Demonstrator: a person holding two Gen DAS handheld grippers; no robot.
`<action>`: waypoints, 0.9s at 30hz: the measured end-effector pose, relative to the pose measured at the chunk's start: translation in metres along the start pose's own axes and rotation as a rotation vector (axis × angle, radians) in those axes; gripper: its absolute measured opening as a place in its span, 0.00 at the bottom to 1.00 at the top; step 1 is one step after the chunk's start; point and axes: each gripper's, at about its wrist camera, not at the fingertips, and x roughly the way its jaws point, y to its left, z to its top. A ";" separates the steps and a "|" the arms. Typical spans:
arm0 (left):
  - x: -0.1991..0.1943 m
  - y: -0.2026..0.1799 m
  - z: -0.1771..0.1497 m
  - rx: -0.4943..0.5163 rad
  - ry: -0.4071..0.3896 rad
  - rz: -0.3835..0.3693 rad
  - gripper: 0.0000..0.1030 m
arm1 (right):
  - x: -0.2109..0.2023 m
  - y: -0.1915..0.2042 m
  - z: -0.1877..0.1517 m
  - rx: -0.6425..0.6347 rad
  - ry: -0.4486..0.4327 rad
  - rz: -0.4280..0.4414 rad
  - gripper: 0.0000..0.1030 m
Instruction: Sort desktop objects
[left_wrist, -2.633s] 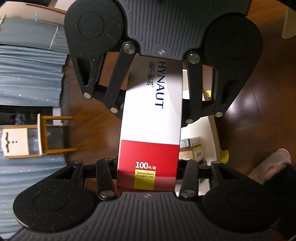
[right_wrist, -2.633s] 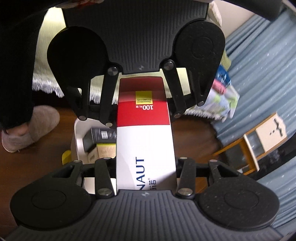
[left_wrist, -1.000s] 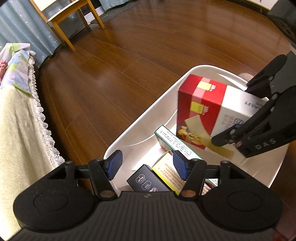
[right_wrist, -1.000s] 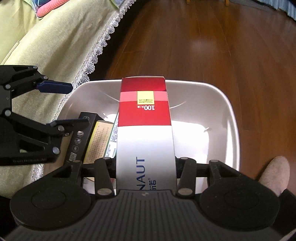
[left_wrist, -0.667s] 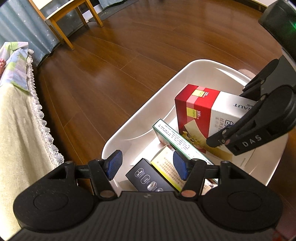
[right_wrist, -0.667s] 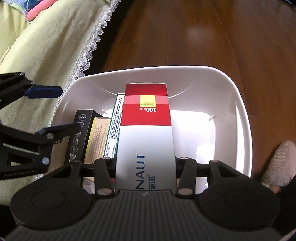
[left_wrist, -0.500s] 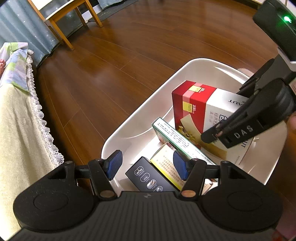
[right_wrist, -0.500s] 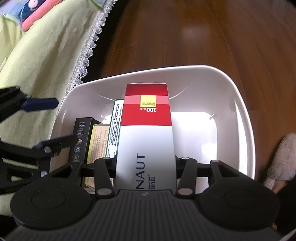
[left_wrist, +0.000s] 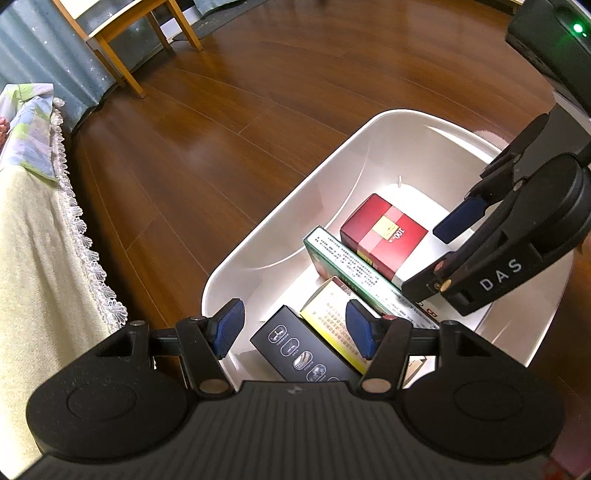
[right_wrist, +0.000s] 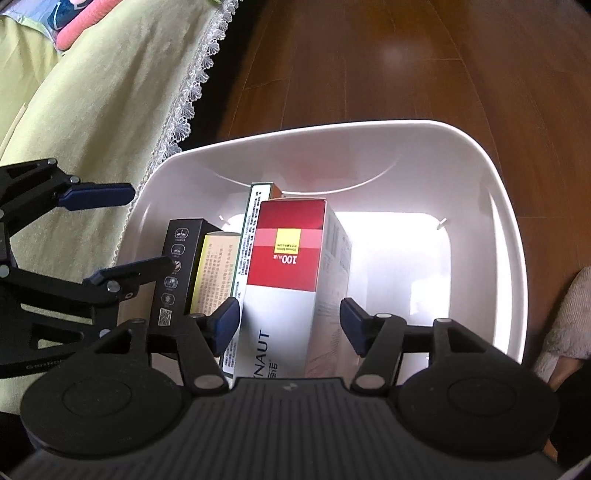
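A red and white box (left_wrist: 384, 236) (right_wrist: 284, 258) rests inside the white bin (left_wrist: 388, 155) (right_wrist: 332, 162), against a green-edged box (left_wrist: 343, 262) (right_wrist: 255, 221). A yellow box (left_wrist: 328, 317) (right_wrist: 212, 273) and a black box (left_wrist: 295, 350) (right_wrist: 177, 266) stand beside those. My right gripper (right_wrist: 290, 321) (left_wrist: 424, 260) is open, its blue pads on either side of the red and white box's near end without clamping it. Over the bin's near edge my left gripper (left_wrist: 294, 329) (right_wrist: 110, 236) hangs open, holding nothing.
The bin sits on a brown wooden floor (left_wrist: 221, 129). A bed with a pale green cover and lace trim (left_wrist: 29, 258) (right_wrist: 92, 92) runs along one side of it. A wooden chair (left_wrist: 122, 37) stands further off. A person's slippered foot (right_wrist: 565, 325) is by the bin.
My right gripper lowered the red and white box into the bin, then opened and let it go. My left gripper, shut on that box 2.6 s ago, has stayed open over the bin.
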 end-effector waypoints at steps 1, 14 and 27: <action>0.000 -0.001 0.000 0.001 0.001 0.000 0.61 | 0.000 0.000 0.000 -0.001 0.001 0.001 0.56; 0.005 0.005 -0.003 -0.002 0.026 0.038 0.62 | -0.014 0.022 -0.016 -0.247 0.099 0.027 0.73; 0.006 0.001 -0.004 0.022 0.039 0.038 0.62 | -0.006 0.033 -0.033 -0.420 0.181 -0.027 0.48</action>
